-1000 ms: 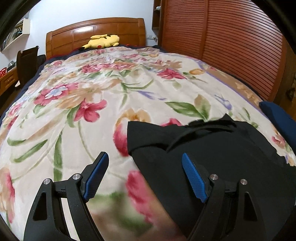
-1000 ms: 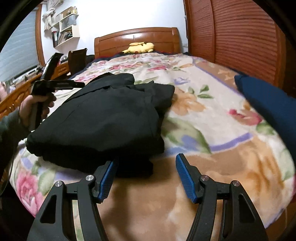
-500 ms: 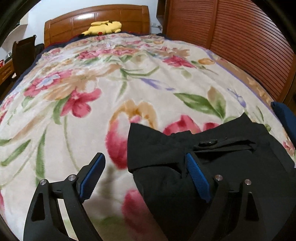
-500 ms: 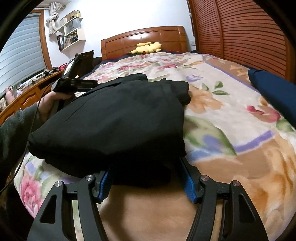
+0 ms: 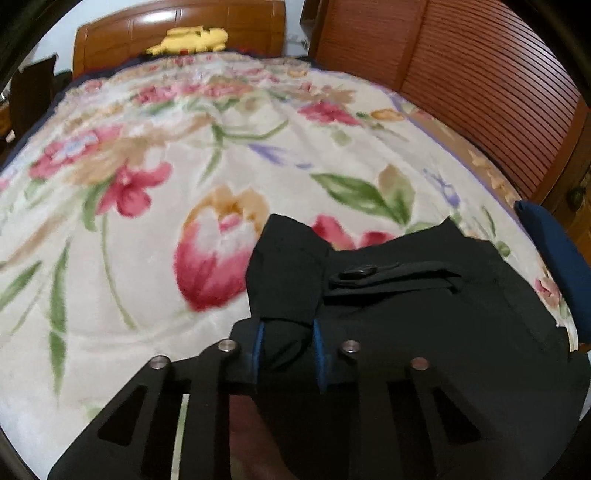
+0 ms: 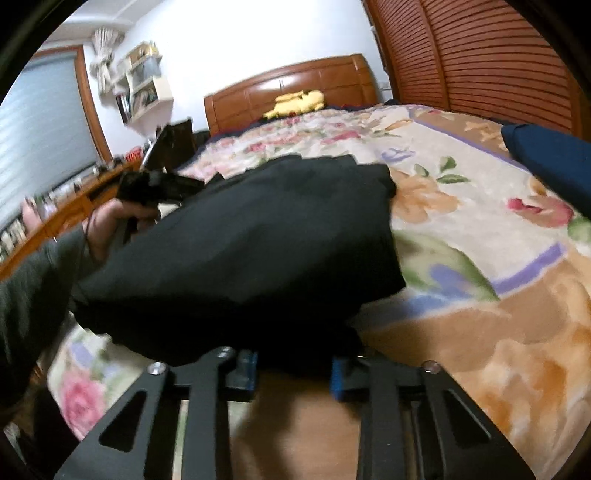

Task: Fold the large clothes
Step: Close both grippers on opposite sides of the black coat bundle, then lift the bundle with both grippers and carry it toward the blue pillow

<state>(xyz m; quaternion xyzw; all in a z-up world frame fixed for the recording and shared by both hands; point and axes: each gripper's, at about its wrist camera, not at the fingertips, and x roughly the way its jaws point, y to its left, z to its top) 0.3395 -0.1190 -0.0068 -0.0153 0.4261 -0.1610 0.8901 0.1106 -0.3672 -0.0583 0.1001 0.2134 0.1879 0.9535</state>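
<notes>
Now my left gripper (image 5: 287, 350) and right gripper (image 6: 293, 373), jaws just closed, each pinch a near corner of the black folded fabric garment (image 6: 240, 236), which stretches away across the floral plush bedspread (image 5: 147, 229).

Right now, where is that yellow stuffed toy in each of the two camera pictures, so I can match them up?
Left wrist view: the yellow stuffed toy lies at top centre-left, against the wooden headboard, far beyond the black garment.
Right wrist view: the toy sits just above centre, again at the headboard.
Shared landmark: the slatted wooden wardrobe doors fill the upper right in both.
</notes>
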